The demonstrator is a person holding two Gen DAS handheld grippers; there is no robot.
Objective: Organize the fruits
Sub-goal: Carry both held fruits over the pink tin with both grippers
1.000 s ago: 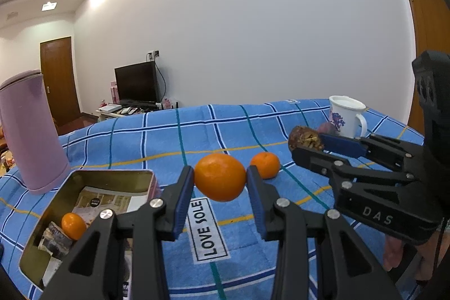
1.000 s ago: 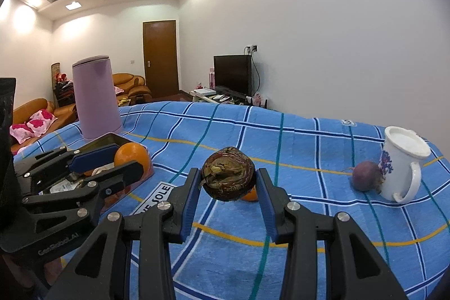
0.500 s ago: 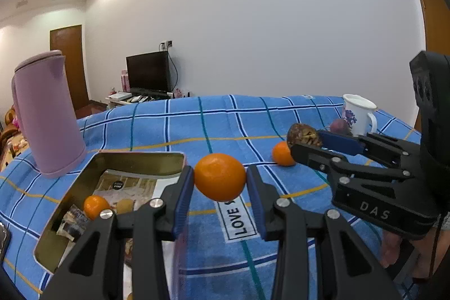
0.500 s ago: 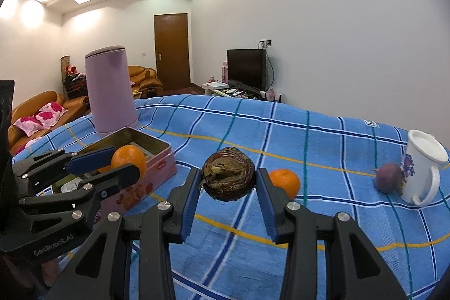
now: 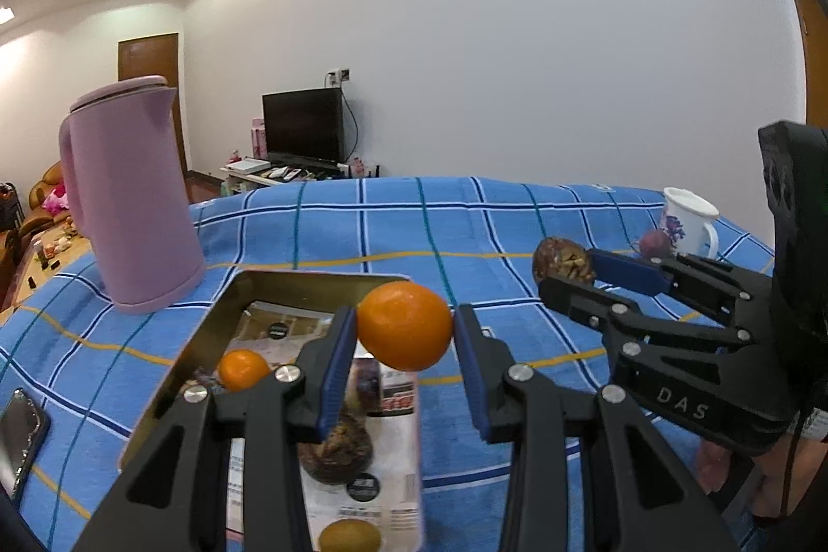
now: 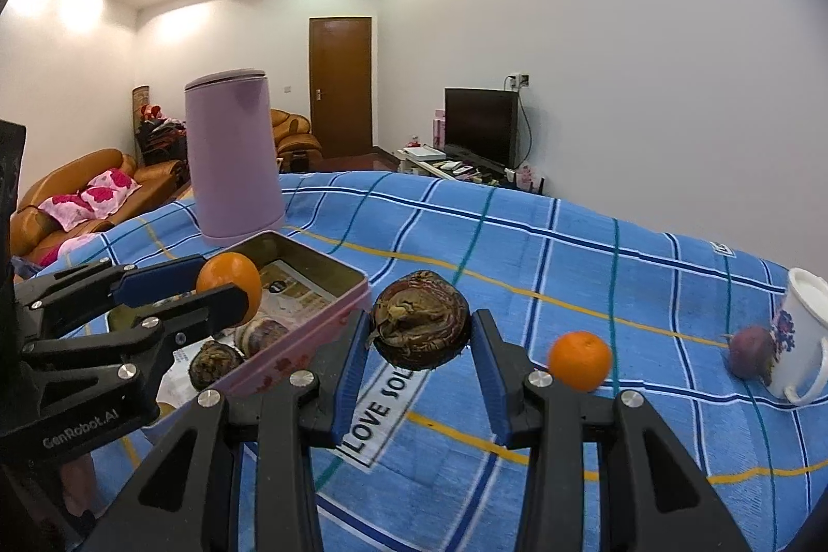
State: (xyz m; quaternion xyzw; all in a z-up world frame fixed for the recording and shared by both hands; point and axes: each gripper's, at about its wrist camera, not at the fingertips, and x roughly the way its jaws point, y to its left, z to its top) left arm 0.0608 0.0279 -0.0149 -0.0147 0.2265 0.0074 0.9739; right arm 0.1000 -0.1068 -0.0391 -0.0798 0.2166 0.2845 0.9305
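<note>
My left gripper [image 5: 405,334] is shut on an orange [image 5: 404,326] and holds it above the right side of an open metal tin [image 5: 217,309]. The tin holds a small orange [image 5: 242,369], a wrinkled brown fruit [image 5: 336,446] and a yellowish fruit [image 5: 348,535]. My right gripper [image 6: 420,340] is shut on a wrinkled brown passion fruit [image 6: 420,325], above the cloth just right of the tin [image 6: 310,334]. Another orange [image 6: 579,360] and a purple fruit [image 6: 749,351] lie on the cloth to the right.
A tall lilac jug [image 5: 129,205] stands behind the tin. A white flowered mug [image 6: 802,340] stands at the far right next to the purple fruit. A phone [image 5: 18,433] lies at the left edge. A blue checked cloth [image 6: 517,252] covers the table.
Both grippers have moved left toward the tin with their fruit. The left one now holds its orange over the tin; the right one has come up beside the tin's wall.
</note>
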